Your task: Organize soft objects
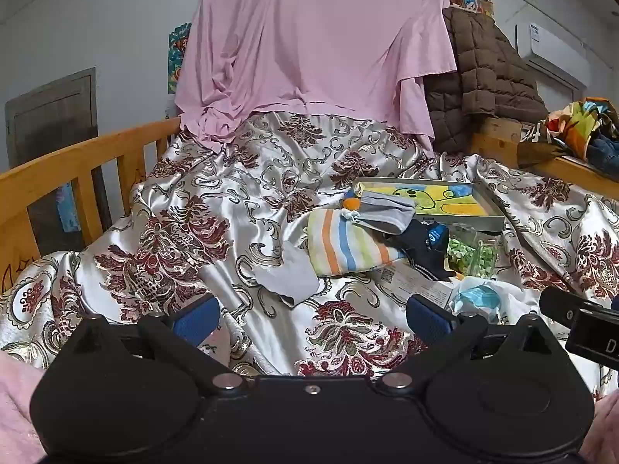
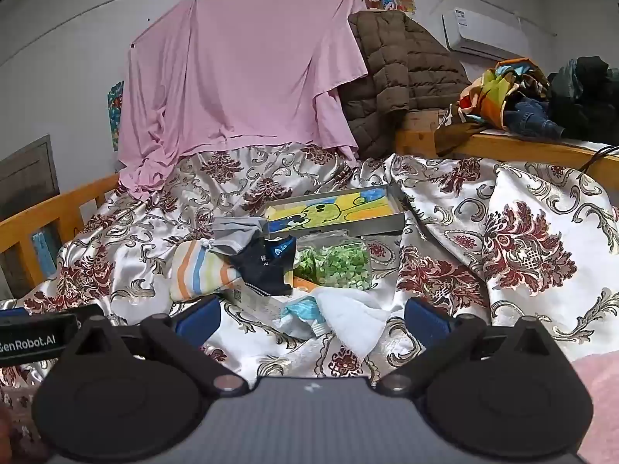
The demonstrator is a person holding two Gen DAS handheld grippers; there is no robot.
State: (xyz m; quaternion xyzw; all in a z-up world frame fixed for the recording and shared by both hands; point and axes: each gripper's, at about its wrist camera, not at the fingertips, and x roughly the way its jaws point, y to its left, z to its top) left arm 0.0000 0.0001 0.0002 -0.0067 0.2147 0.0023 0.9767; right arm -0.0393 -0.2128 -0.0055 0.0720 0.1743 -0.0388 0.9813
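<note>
On the bed's shiny floral satin bedspread [image 1: 216, 201] lies a shallow grey rectangular tray [image 2: 387, 224] holding a yellow-and-green cartoon picture; no soft item sits inside it. Just in front of the tray is a heap: a striped orange-blue-green cloth pouch [image 2: 201, 270], a grey sock [image 2: 236, 236], a dark navy sock [image 2: 271, 266], a clear plastic bag of green pieces [image 2: 336, 263] and a white cloth [image 2: 348, 313]. The left hand-held gripper [image 1: 309, 313] and right hand-held gripper [image 2: 313, 313] both hover before the heap, jaws spread wide, holding nothing.
</note>
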